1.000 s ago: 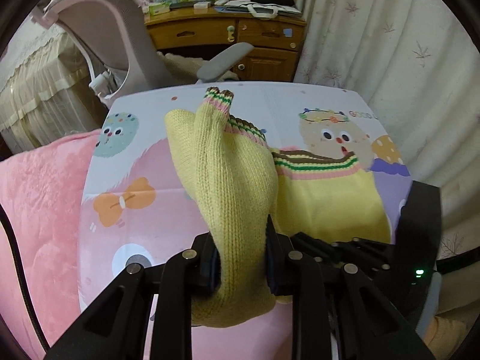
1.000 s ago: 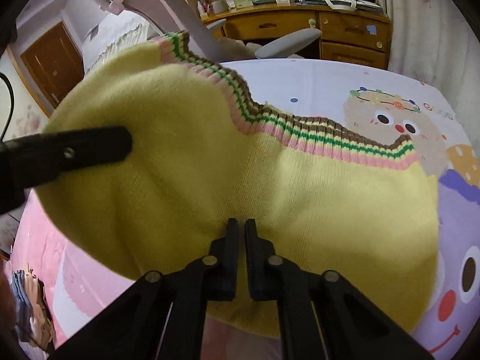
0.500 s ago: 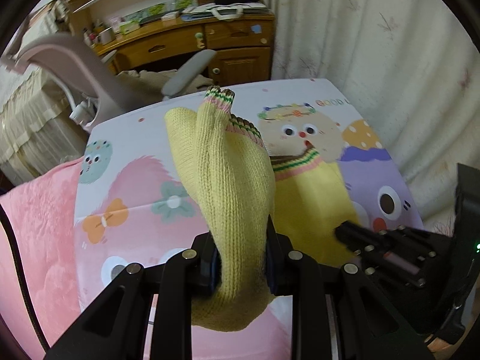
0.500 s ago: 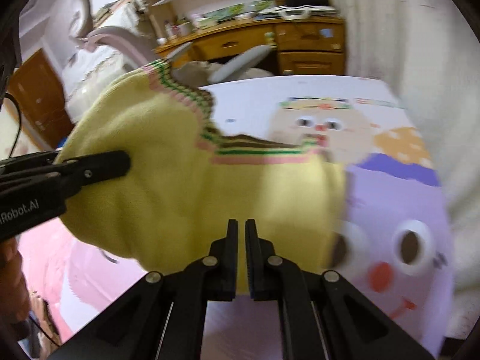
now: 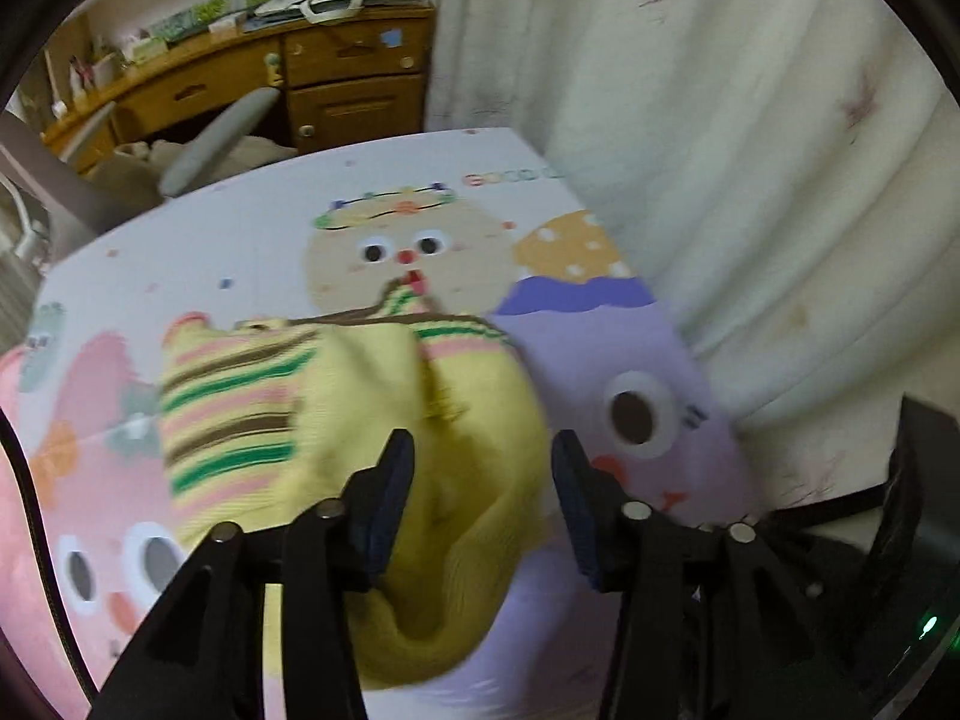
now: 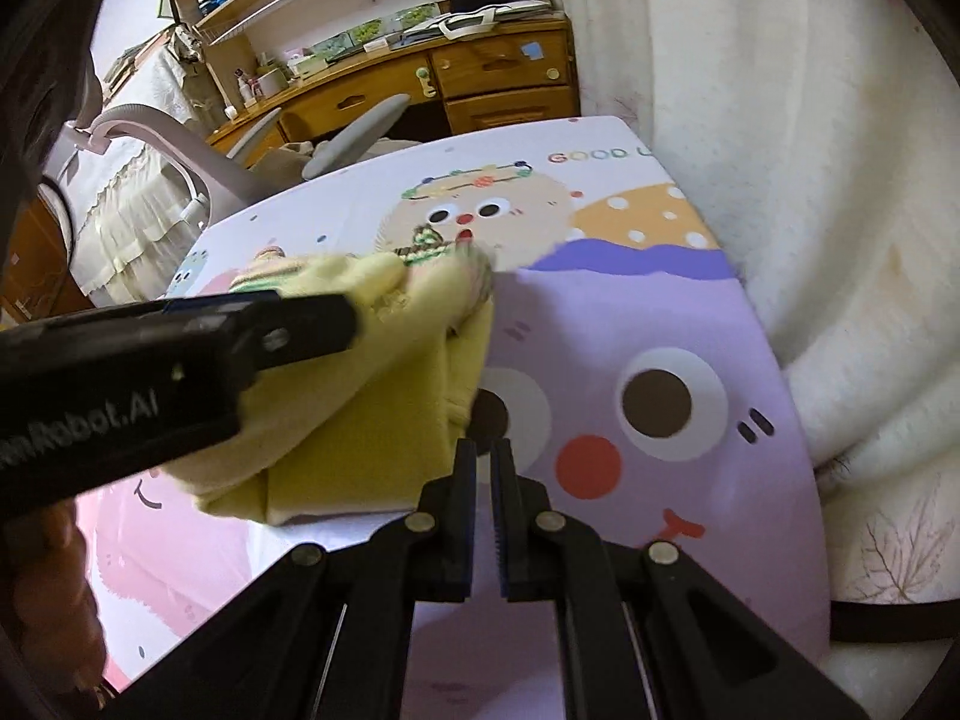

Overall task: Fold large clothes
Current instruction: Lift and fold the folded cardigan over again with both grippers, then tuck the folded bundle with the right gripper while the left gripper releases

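Observation:
A yellow knit sweater (image 5: 468, 396) with striped pink, green and brown cuffs lies bunched on the cartoon-print bed sheet (image 5: 600, 348). My left gripper (image 5: 480, 480) straddles a thick yellow fold of it; its jaws are opening, and the right pad (image 5: 570, 492) stands clear of the knit. In the right wrist view the sweater (image 6: 360, 420) is a folded heap left of centre. Its taut right edge runs down into the tips of my right gripper (image 6: 483, 450), which is shut on it. The left gripper (image 6: 336, 318) reaches in from the left over the heap.
A white curtain (image 5: 750, 150) hangs close along the bed's right side. Beyond the far edge stand a grey office chair (image 6: 360, 132) and a wooden desk (image 6: 480, 78). A pink blanket (image 5: 18, 450) lies at the left. A hand (image 6: 48, 588) shows at lower left.
Both grippers carried the raised sweater to the right across the bed and lowered it into a heap. The left jaws, clamped on a fold before, have spread apart.

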### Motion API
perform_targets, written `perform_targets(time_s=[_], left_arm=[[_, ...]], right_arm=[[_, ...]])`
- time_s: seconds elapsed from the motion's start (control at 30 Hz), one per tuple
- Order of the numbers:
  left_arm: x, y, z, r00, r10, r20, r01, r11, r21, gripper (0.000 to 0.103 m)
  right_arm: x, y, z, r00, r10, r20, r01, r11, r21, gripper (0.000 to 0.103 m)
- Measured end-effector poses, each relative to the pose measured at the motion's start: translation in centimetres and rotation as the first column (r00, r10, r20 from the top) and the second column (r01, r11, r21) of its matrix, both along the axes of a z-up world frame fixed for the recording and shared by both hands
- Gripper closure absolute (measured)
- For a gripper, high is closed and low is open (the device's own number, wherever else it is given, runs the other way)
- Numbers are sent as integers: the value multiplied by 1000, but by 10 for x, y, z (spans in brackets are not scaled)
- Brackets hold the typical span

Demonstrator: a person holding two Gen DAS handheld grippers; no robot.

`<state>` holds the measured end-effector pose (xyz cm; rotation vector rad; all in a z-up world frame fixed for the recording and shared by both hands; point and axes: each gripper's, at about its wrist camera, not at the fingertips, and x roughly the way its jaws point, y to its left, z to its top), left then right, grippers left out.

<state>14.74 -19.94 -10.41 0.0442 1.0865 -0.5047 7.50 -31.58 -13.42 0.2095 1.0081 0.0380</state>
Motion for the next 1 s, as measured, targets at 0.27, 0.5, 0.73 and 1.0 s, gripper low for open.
perform_targets(time_s=[0.27,0.5,0.73,1.0], left_arm=[[-10,47,31,995,78,58,-69,986,-153,55],[-13,137,35,951,294,97,-291,956,-43,48],[-23,165,-12,931,365,25,-366,926,91,48],[-35,132,-35,953,301,13,-301,950,87,48]], right_arm=[[0,-5,15,1000,9,27,-11,998,60,98],[9,-3,31,998,45,40,-53,973,224,84],[24,27,43,991,136,19,-136,946,295,83],[56,53,43,980,182,-86,-152,949,276,75]])
